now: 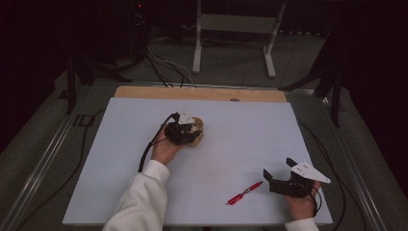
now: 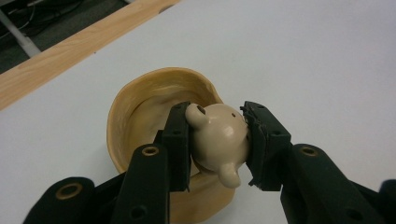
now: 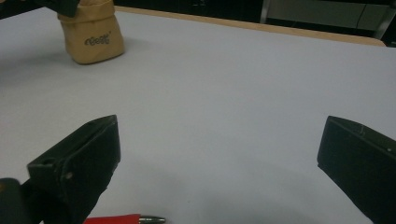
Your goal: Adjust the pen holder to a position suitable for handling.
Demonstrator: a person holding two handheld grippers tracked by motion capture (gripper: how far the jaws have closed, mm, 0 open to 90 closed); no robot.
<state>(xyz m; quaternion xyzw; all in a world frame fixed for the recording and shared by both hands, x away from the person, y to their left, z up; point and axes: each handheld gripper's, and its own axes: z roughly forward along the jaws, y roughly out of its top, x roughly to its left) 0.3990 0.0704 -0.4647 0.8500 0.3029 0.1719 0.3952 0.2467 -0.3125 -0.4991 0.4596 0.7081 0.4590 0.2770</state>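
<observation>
One small beige bear-head piece [image 2: 219, 137], glossy, with two rounded ears and dark dots on its face, sits clamped between the jaws of my left gripper [image 2: 217, 140]. Both pads press on its sides, so the jaws are holding it, spread about as wide as the piece itself. It hangs over the open mouth of a tan soft cup [image 2: 140, 112], at the cup's near rim; I cannot tell whether the two touch. From the high view the left gripper [image 1: 185, 131] is over that cup [image 1: 197, 132], a bit left of the middle of the white board [image 1: 250, 130], with my left hand [image 1: 163, 150] and a white sleeve [image 1: 142, 199] reaching in from the bottom edge.

In the right gripper view the same cup [image 3: 93, 35] stands upright far off at the upper left, with dark lettering on its side.

Near the board's front right corner rests my right gripper [image 1: 276, 175], its jaws standing wide apart with nothing between them; the right hand [image 1: 300, 202] holds it low by the board. Just to its left lies a red pen [image 1: 245, 192], slanted, its metal tip [image 3: 152, 219] showing beside the nearer jaw.

Beyond the board runs a strip of wooden tabletop [image 1: 202, 93], then dark floor with cables [image 1: 163, 67] and a white metal stand [image 1: 235, 29].
</observation>
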